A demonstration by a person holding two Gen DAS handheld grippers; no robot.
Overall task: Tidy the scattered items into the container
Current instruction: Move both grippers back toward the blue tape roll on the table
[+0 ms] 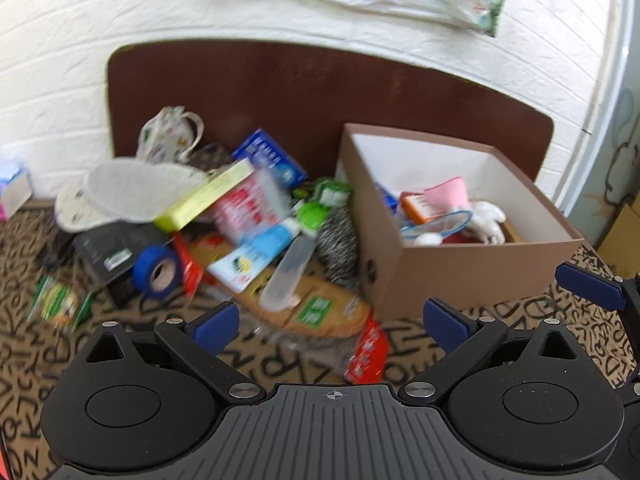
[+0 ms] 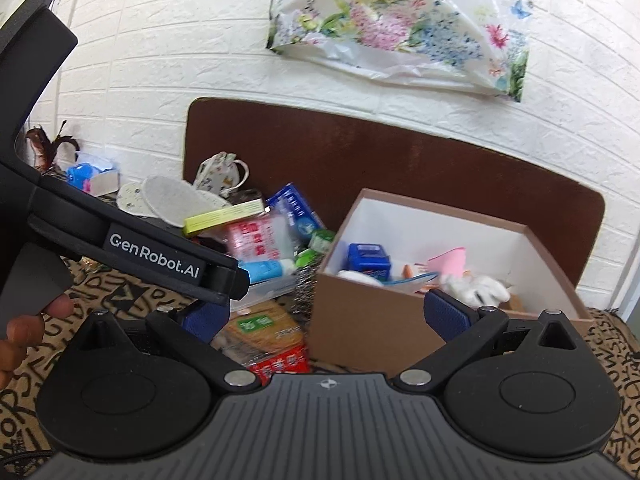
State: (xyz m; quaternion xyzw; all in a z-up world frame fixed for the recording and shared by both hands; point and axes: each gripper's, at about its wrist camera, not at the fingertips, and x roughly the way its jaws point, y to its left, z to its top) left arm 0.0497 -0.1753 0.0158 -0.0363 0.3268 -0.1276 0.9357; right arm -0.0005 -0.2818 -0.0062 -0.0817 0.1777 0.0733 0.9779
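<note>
A brown cardboard box [image 1: 460, 276] [image 2: 360, 312] with a white inside stands at the right and holds several items, among them a white plush toy [image 1: 486, 218] [image 2: 478, 290] and a pink piece [image 1: 450, 192]. To its left lies a heap of scattered items: a roll of blue tape [image 1: 154, 270], a blue-and-white tube [image 1: 256, 254] [image 2: 266, 270], a yellow-green box [image 1: 208, 196] [image 2: 224, 216], a red-and-white packet [image 1: 244, 210], white insoles [image 1: 136, 190]. My left gripper [image 1: 332, 324] hangs open just in front of the heap, empty. My right gripper [image 2: 324, 316] is open too, in front of the box's near-left corner.
A dark brown board [image 1: 280, 92] leans on the white brick wall behind. The table wears a tan cloth with black letters [image 1: 280, 360]. A flowered plastic bag [image 2: 400, 32] hangs on the wall. The left gripper's body [image 2: 120, 240] and a hand [image 2: 24, 328] fill the right wrist view's left side.
</note>
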